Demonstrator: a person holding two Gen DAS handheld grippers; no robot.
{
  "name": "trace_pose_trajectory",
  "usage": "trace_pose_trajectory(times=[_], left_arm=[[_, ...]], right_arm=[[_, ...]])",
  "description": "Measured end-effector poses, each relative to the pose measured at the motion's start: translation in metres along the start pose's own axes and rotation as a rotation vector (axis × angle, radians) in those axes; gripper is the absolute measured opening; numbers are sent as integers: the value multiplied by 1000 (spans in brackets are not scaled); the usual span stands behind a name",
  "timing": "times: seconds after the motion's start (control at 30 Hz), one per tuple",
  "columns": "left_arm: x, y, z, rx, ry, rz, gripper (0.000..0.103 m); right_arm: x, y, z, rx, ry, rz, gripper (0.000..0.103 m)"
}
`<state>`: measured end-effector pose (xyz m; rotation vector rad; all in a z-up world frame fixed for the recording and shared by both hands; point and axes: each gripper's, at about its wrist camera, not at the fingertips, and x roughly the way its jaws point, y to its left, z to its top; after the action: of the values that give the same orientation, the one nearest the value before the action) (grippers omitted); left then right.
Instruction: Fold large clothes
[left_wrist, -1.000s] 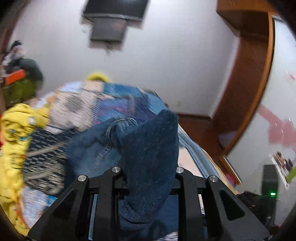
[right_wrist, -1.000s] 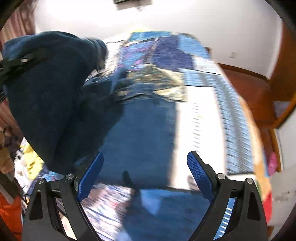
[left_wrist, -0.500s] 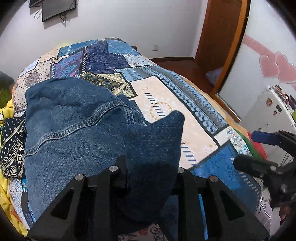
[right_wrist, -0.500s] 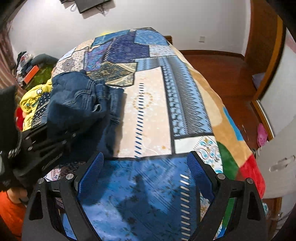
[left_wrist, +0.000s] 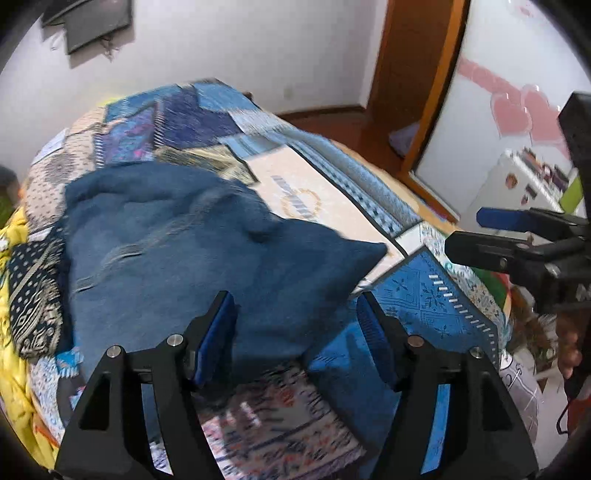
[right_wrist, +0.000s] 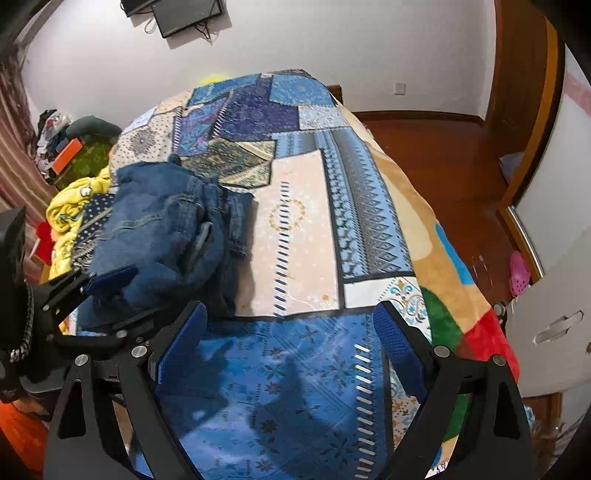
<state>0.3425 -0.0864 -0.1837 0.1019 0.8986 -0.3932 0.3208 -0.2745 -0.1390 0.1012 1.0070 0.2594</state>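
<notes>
Dropped and let go: denim that stood pinched upright a moment back now slumped flat on the patchwork bedspread (right_wrist: 306, 229), folded into a thick bundle. Going big to small, all placed against the jeans (left_wrist: 177, 251). Beneath and beyond them, bedspread running off to the far wall. On their outer side, away from the open blanket, a yellow garment (right_wrist: 70, 206) and a dark patterned cloth (left_wrist: 33, 295), touching or nearly so. Just at their near corner, left claw (left_wrist: 295, 332), jaws opening, pads clear of the cloth though a denim fold still pokes up between them. Off past the jeans' free edge, over bare blue blanket, right claw (right_wrist: 288, 347), spread wide, pinching nothing.

Judged as release at the end of a fold. To do well: back the left claw straight out without snagging that raised corner, then press the bundle flat and square its edges before another fold.

No readable brand, label or writing anywhere; too blurred to tell.
</notes>
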Motion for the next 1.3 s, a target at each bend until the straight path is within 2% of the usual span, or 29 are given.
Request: trace_pose_trajectory(times=[0.13,0.17,0.27,0.37,0.47,0.57,0.7,0.83,0.93,1.07,1.2,1.3], left_arm=[[-25,34,-5,-47,-41,73,68],[-33,46,-7,-64,-52,98,69],[-47,77,-14,-112,-78,182,83],[-47,107,-24,-182,-63,248,86],[-35,130,-37,-251,-6,254,86],[-15,137,-51,-260,76,240,86],[-9,134,-67,-274,38,252,94],[-8,134,-75,-291,5,244,94],[-10,134,-72,-271,12,234,94],[-17,132,-58,-189,32,255,94],[-30,131,-40,-109,-7,312,94],[-38,137,-24,-98,-48,319,94]], right_arm=[[-2,20,10,-53,-6,25,90],[-2,29,15,-81,-15,25,90],[3,50,22,-135,-29,41,90],[20,69,29,-175,-12,60,90],[46,81,30,-198,43,80,90],[71,85,28,-223,97,40,90],[89,75,22,-249,121,-1,93],[82,61,13,-279,77,-34,96],[78,53,13,-265,91,-26,96],[67,56,23,-267,76,-35,96],[57,62,39,-278,23,-21,98],[58,71,56,-277,9,43,98]])
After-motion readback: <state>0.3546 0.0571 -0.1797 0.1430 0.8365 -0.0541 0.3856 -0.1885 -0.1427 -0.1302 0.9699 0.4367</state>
